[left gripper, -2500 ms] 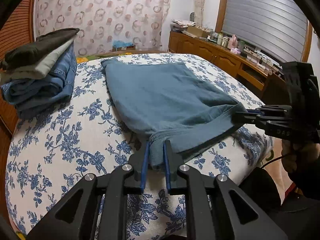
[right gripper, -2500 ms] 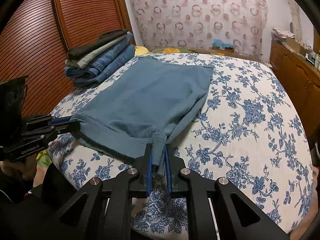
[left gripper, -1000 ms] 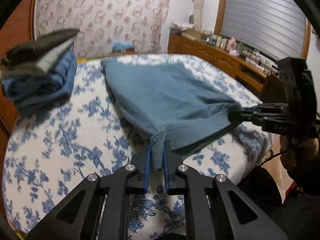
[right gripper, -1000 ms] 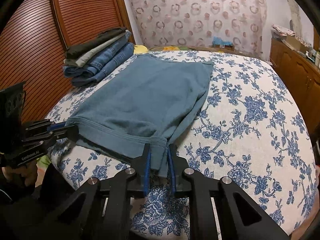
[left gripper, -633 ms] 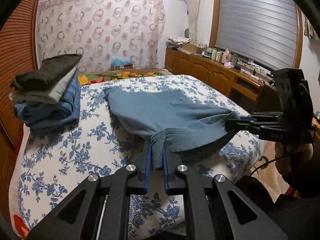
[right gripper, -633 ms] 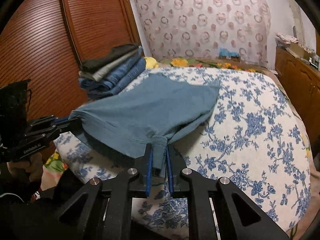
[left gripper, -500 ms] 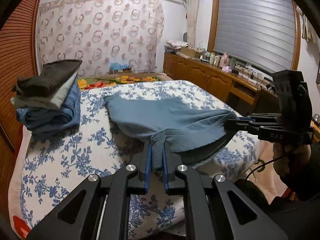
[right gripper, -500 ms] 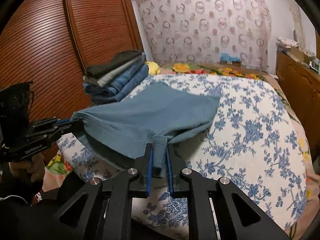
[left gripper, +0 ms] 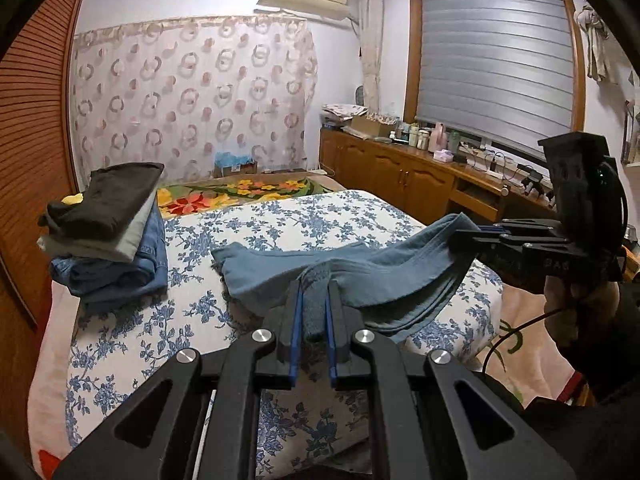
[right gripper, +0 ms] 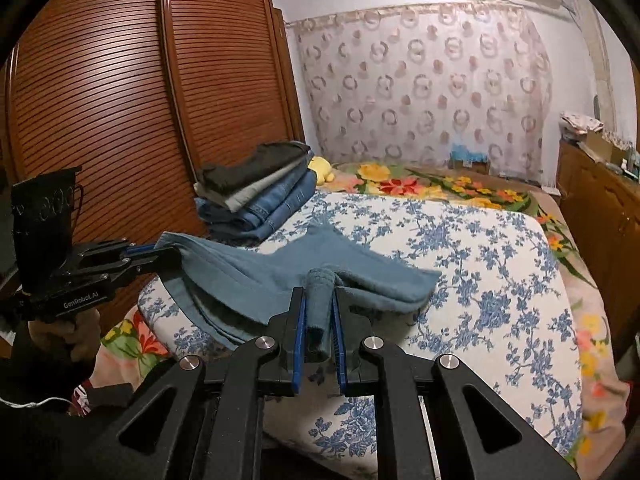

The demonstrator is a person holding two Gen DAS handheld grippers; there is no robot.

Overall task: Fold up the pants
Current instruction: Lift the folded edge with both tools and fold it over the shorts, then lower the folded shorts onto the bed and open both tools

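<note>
The teal-blue pants [left gripper: 360,264] are folded in layers, their near edge lifted off the bed while the far end rests on the floral sheet. My left gripper [left gripper: 314,292] is shut on one near corner of the pants. My right gripper [right gripper: 320,300] is shut on the other near corner of the pants [right gripper: 280,272]. The right gripper also shows at the right of the left wrist view [left gripper: 468,236], the left gripper at the left of the right wrist view [right gripper: 160,254]. The cloth sags between them above the bed's near edge.
A stack of folded jeans and dark trousers [left gripper: 108,232] sits at the bed's far left, next to the wooden wardrobe [right gripper: 140,100]. The blue floral bed [right gripper: 480,280] stretches ahead. A wooden cabinet with bottles [left gripper: 420,160] runs along the right wall.
Both grippers have risen with the pants' near edge, lifting the cloth off the bed and carrying it toward the far end. Both grips have held.
</note>
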